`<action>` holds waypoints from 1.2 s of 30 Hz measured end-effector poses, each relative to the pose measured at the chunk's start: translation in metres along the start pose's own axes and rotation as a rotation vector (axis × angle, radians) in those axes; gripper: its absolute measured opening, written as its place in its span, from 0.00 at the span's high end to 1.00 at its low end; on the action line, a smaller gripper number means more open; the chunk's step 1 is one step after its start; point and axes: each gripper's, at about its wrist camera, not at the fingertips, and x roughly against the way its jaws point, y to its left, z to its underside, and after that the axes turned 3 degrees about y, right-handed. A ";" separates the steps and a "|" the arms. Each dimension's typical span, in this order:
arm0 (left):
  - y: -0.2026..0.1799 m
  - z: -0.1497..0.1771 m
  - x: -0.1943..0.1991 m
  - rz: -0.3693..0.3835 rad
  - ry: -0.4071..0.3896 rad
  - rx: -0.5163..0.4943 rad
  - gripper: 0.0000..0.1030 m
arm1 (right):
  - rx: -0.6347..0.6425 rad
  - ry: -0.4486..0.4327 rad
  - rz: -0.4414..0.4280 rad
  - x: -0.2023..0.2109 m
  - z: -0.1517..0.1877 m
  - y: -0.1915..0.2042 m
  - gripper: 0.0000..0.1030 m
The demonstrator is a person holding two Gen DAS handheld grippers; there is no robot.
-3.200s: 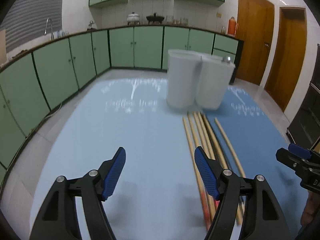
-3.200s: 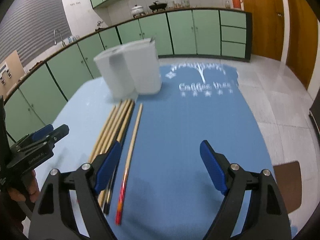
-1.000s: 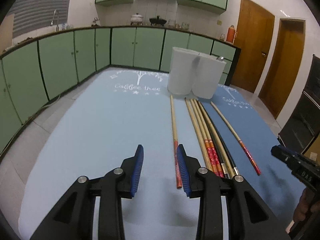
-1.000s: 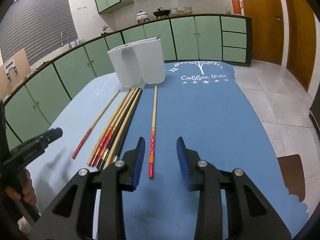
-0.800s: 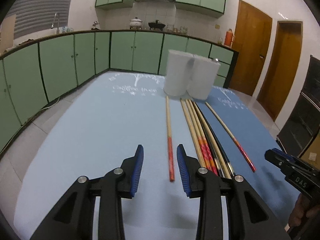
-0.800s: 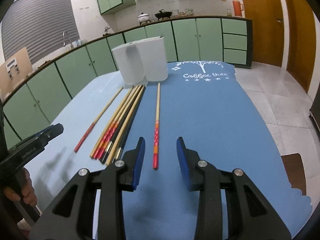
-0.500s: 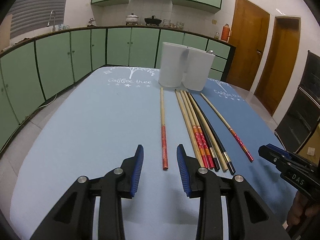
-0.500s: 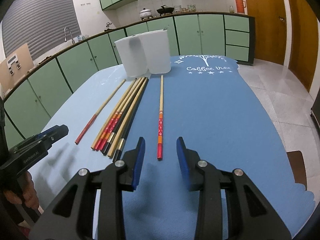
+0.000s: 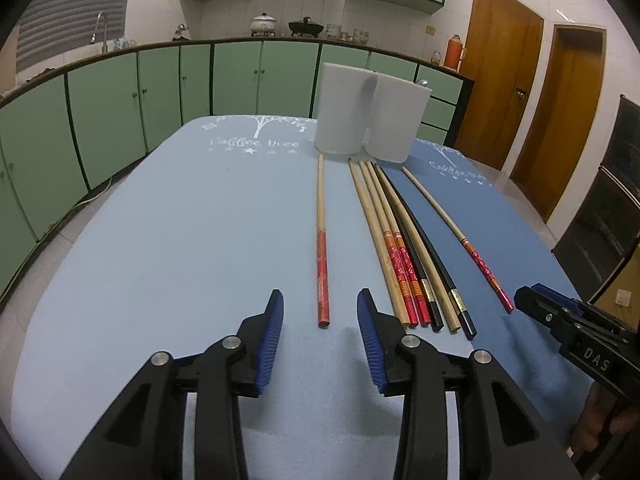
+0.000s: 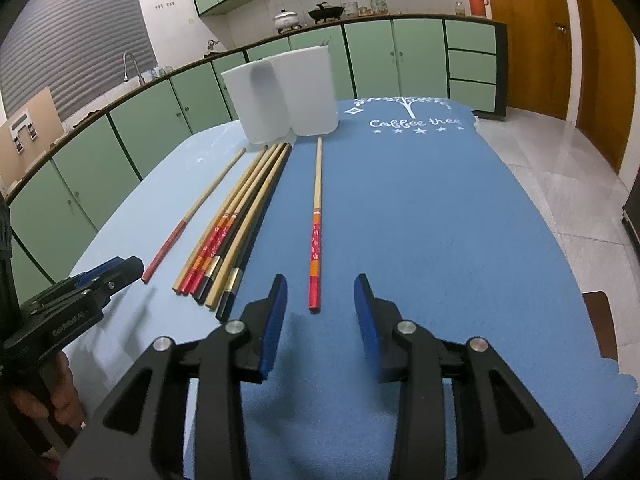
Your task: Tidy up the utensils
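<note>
Several chopsticks lie side by side in a bundle [image 9: 400,248] on the blue table mats, pointing at two white containers [image 9: 344,112] at the far end. A lone red-ended chopstick [image 9: 322,240] lies left of the bundle. My left gripper [image 9: 320,320] hovers at its near end, jaws opening, pads clear of it. Right of the bundle [image 10: 236,224] lies another lone chopstick [image 10: 316,232] with a red-orange end. My right gripper [image 10: 320,300] stands over that end, jaws also opening and touching nothing. Each gripper shows at the edge of the other's view.
The light blue mat [image 9: 180,240] covers the table's left half and a darker blue mat [image 10: 440,220] the right. The white containers [image 10: 308,92] stand at the far edge. Green kitchen cabinets [image 9: 120,100] ring the room and wooden doors [image 9: 500,80] stand beyond the table.
Both grippers narrowed from wide open and drew back to the chopsticks' near painted ends. Each now sits centred on a lone chopstick. Over the last half second both pairs of jaws widened slightly.
</note>
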 end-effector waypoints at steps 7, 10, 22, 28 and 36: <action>0.001 0.002 -0.005 -0.005 0.030 0.002 0.63 | 0.030 0.031 0.004 -0.007 0.002 0.005 0.68; 0.001 0.002 -0.008 -0.005 0.041 0.006 0.63 | 0.034 0.036 0.000 -0.008 0.002 0.005 0.73; -0.002 -0.001 -0.018 -0.017 0.064 0.008 0.78 | 0.076 0.050 0.031 -0.017 0.001 0.012 0.91; -0.006 -0.003 -0.021 -0.026 0.068 -0.006 0.94 | 0.075 0.056 0.032 -0.017 0.000 0.011 0.95; -0.014 -0.017 -0.004 -0.020 0.040 -0.049 0.94 | 0.103 -0.002 0.029 0.006 -0.016 0.015 0.95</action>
